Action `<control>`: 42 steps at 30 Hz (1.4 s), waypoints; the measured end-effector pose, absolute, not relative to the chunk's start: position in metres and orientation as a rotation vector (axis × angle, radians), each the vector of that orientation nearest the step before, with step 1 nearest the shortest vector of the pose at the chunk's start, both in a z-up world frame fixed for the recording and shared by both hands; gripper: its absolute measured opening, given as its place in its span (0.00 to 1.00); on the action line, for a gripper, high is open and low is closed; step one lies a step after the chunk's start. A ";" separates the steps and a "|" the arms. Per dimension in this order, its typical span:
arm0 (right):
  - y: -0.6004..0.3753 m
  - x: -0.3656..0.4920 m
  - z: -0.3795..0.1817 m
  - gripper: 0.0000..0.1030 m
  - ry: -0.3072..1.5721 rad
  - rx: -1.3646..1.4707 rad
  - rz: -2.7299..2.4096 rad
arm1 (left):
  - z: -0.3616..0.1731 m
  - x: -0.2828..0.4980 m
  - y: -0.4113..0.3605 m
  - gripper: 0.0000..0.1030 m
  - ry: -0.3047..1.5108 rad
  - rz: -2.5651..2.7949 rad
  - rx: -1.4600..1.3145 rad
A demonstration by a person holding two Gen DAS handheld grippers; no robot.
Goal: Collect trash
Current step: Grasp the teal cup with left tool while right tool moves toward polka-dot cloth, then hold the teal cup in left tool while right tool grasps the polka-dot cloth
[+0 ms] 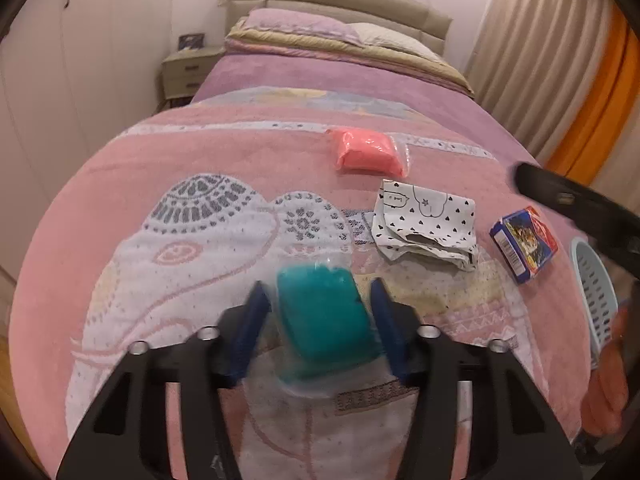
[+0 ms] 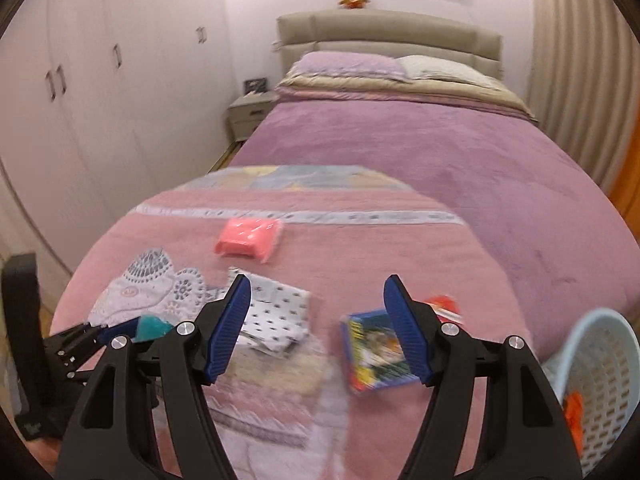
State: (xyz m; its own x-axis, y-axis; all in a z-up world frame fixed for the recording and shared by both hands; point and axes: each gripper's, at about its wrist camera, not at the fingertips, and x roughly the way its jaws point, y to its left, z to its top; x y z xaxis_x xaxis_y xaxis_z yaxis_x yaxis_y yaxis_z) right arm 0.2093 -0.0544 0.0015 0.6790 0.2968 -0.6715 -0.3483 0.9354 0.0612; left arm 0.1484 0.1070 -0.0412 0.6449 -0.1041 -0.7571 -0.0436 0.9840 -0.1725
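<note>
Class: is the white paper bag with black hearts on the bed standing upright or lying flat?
Lying flat. The paper bag rests crumpled on the pink blanket, its torn mouth gaping sideways.

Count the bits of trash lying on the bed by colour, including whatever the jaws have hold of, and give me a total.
Teal: 1, the teal packet, gripped in the left gripper
Pink: 1, the pink packet
White with black hearts: 1, the crumpled paper bag
Blue: 1, the small blue box
Total: 4
</note>
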 end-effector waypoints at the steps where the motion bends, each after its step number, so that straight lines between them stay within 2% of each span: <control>1: -0.050 0.211 -0.001 0.63 0.744 -0.084 0.361 | -0.042 0.148 0.112 0.39 0.865 -0.039 -0.203; 9: -0.035 0.235 -0.023 0.63 0.787 -0.111 0.364 | -0.042 0.142 0.117 0.37 0.828 -0.013 -0.231; 16: -0.026 0.245 -0.045 0.63 0.898 -0.069 0.463 | -0.041 0.142 0.122 0.37 0.823 -0.011 -0.250; 17: -0.023 0.244 -0.048 0.60 0.913 -0.085 0.459 | -0.041 0.143 0.126 0.37 0.821 -0.016 -0.269; 18: -0.019 0.240 -0.048 0.49 0.898 -0.120 0.443 | -0.041 0.143 0.129 0.37 0.819 -0.015 -0.284; 19: -0.018 0.237 -0.047 0.32 0.895 -0.134 0.449 | -0.042 0.142 0.133 0.37 0.816 -0.011 -0.306; 21: -0.018 0.228 -0.046 0.22 0.896 -0.131 0.479 | -0.042 0.144 0.136 0.38 0.812 -0.010 -0.325; 24: -0.018 0.213 -0.047 0.20 0.882 -0.146 0.474 | -0.043 0.144 0.136 0.38 0.812 -0.012 -0.332; 28: -0.024 0.193 -0.044 0.10 0.872 -0.127 0.467 | -0.042 0.145 0.133 0.38 0.814 -0.001 -0.301; 30: -0.029 0.182 -0.041 0.08 0.861 -0.117 0.449 | -0.042 0.146 0.133 0.38 0.813 0.000 -0.296; 36: -0.040 0.162 -0.030 0.08 0.842 -0.103 0.457 | -0.041 0.144 0.131 0.38 0.796 0.016 -0.291; 38: -0.035 0.164 -0.026 0.10 0.816 -0.144 0.438 | -0.041 0.144 0.132 0.38 0.799 0.020 -0.293; 39: -0.033 0.167 -0.023 0.21 0.810 -0.155 0.443 | -0.041 0.144 0.132 0.38 0.799 0.020 -0.295; 40: -0.032 0.169 -0.020 0.47 0.797 -0.151 0.451 | -0.042 0.143 0.132 0.38 0.797 0.020 -0.296; 42: -0.032 0.171 -0.016 0.77 0.768 -0.147 0.486 | -0.041 0.142 0.131 0.38 0.793 0.022 -0.297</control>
State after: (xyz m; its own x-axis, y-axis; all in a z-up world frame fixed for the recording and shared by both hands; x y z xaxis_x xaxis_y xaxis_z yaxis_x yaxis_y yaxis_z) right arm 0.1708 -0.0318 -0.0156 0.6154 0.3676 -0.6972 -0.4728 0.8800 0.0467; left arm 0.1422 0.1313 -0.0408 0.7039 -0.0915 -0.7044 -0.1301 0.9583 -0.2545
